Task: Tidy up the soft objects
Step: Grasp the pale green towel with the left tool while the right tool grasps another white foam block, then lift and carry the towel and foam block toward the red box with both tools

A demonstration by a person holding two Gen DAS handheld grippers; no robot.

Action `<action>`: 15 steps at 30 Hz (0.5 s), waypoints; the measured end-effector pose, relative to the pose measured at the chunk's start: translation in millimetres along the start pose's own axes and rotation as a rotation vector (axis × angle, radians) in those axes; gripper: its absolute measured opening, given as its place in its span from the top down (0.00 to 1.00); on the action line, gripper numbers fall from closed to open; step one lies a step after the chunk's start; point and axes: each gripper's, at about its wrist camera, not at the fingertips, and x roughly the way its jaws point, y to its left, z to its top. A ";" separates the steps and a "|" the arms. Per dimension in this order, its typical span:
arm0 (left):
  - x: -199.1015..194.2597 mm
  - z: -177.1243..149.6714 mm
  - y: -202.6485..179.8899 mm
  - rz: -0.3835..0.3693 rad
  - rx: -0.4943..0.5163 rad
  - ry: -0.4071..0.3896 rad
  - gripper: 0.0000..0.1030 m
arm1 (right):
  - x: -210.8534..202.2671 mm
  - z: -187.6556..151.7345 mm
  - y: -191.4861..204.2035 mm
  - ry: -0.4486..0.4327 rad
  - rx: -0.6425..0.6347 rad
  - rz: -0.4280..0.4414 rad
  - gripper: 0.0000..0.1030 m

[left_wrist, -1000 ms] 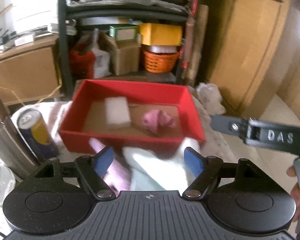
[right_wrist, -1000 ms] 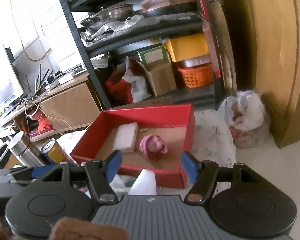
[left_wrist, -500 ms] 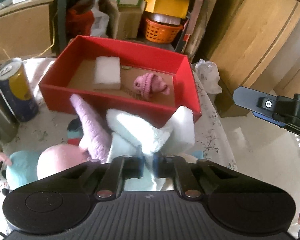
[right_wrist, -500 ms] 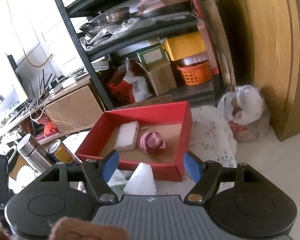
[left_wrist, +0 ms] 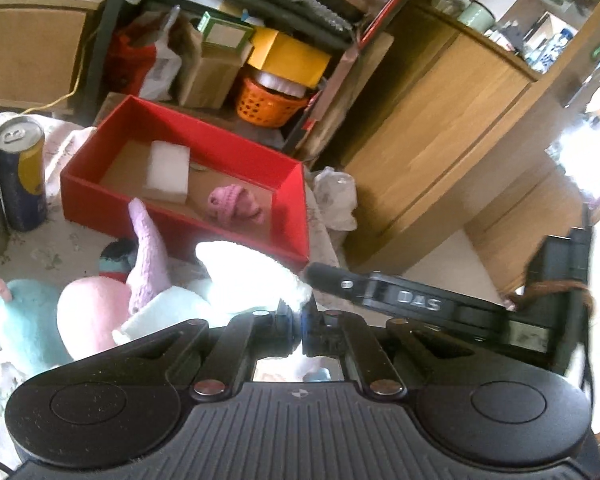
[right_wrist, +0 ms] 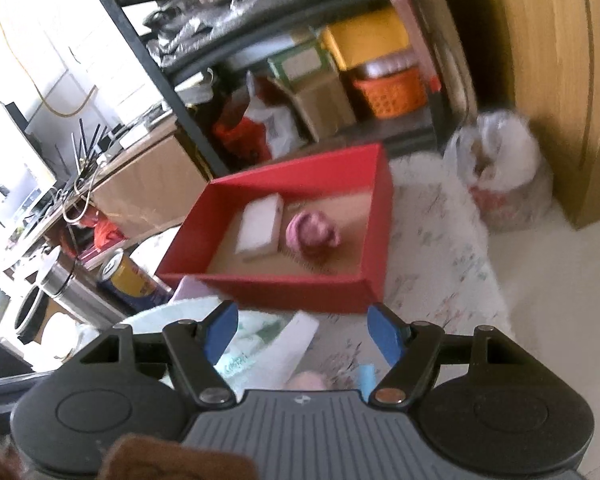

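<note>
A red box [left_wrist: 84,184] sits on the table and holds a white sponge [left_wrist: 168,170] and a pink knitted piece [left_wrist: 234,204]. My left gripper [left_wrist: 298,328] is shut on a fluffy white cloth [left_wrist: 244,276] and holds it in front of the box. Beside it lie a lilac knitted sock [left_wrist: 146,248] and a pink and light blue plush toy [left_wrist: 56,316]. My right gripper [right_wrist: 300,330] is open and empty, hovering before the red box [right_wrist: 284,292], with the sponge [right_wrist: 260,228] and pink piece [right_wrist: 312,234] inside it. It also shows in the left wrist view [left_wrist: 400,304].
A blue and yellow can [left_wrist: 18,172] and a steel flask [right_wrist: 72,292] stand left of the box. A black shelf rack [left_wrist: 112,36] with boxes and an orange basket [left_wrist: 270,102] is behind. A wooden cabinet [left_wrist: 440,128] and a plastic bag [right_wrist: 504,172] are right.
My left gripper shut on the white cloth and has lifted it, tilting right. My right gripper has come down closer to the table and stays open.
</note>
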 end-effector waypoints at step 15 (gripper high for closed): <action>-64.1 19.8 29.0 -0.243 -0.184 -0.193 1.00 | 36.1 -23.4 13.3 0.156 -0.078 0.005 0.57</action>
